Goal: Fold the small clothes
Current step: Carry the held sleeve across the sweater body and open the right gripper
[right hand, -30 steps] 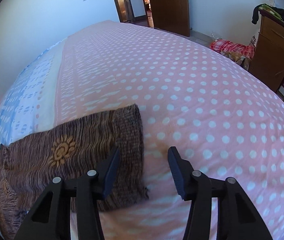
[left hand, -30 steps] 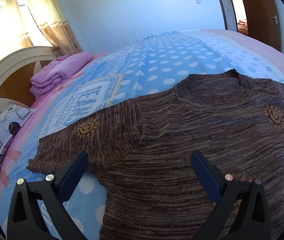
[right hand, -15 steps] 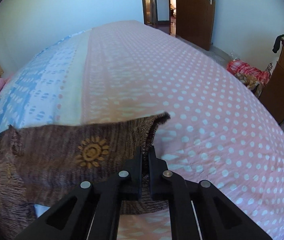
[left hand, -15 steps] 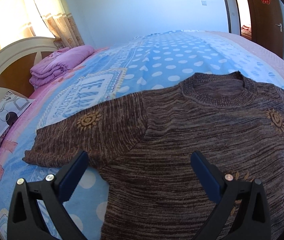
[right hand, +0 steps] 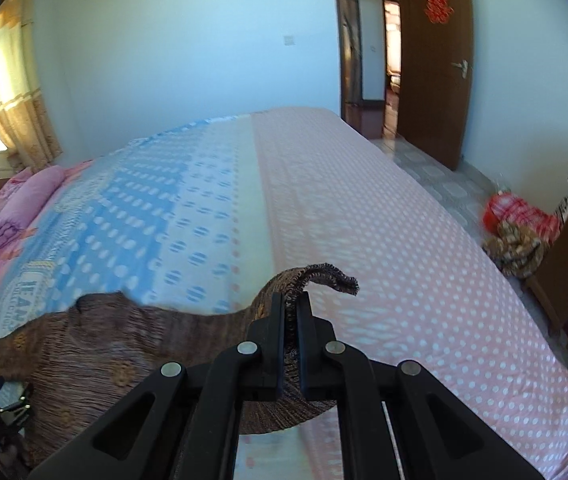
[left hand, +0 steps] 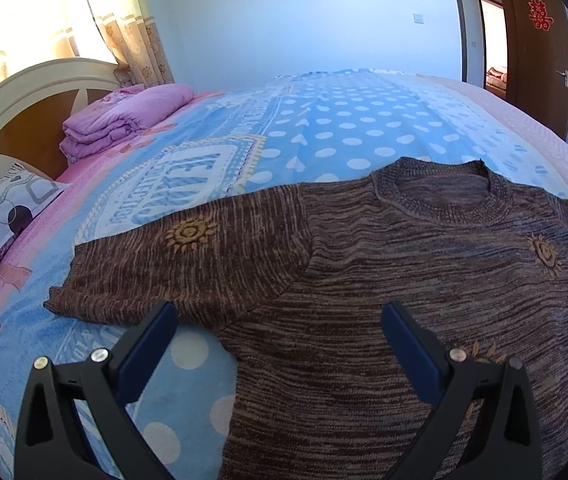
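Right claw is clamped on a sleeve cuff of the brown sweater, lifting it. Left claw hovers spread apart. Sweater lies flat on the bed, collar pointing away, sleeves stretched sideways.

The left claw hangs with its jaws spread wide, while the right claw is clamped tight.

Bright daylight thru the curtains on the left, a bit blown out there. Heavy fisheye bend + dark vignette at corners. Right wrist view has some motion blur, esp. the bedspread dots.
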`<state>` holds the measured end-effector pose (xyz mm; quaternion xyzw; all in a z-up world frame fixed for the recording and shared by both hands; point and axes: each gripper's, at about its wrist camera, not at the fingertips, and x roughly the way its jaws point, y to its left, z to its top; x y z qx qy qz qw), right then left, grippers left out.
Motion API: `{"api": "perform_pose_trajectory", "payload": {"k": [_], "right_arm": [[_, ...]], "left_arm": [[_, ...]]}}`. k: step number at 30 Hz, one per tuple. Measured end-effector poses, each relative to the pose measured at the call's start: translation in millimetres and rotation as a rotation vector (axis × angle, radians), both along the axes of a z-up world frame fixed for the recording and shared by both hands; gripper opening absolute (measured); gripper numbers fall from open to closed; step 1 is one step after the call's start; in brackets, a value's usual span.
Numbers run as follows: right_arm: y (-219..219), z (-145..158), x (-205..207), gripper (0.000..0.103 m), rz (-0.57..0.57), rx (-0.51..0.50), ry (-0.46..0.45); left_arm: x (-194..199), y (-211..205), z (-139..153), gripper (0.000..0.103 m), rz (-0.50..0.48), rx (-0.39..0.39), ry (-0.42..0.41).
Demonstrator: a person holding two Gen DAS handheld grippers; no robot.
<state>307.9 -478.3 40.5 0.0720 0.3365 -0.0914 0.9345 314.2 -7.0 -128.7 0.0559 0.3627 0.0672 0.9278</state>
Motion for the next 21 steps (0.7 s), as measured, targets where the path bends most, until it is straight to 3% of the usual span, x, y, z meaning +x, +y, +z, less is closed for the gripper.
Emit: {"api": "perform_pose_trajectory", "payload": {"k": [6, 12, 16, 21], "right_arm": [[62, 37, 6, 0.004, 0.106, -0.013, -0.021], [135, 34, 17, 0.004, 0.240, 0.007, -0.010], [195, 5, 36, 0.004, 0.330, 0.028, 0.019], [271, -77, 73, 0.004, 0.418, 0.161, 0.082]], "left_arm": [[-2, 7, 0, 0.103, -0.002, -0.030, -0.002], [-5, 13, 1, 0.103, -0.017, -0.041, -0.008], [-5, 20, 2, 0.103, -0.006, -0.041, -0.003], [-8, 26, 2, 0.103, 0.007, -0.016, 0.004]]}}
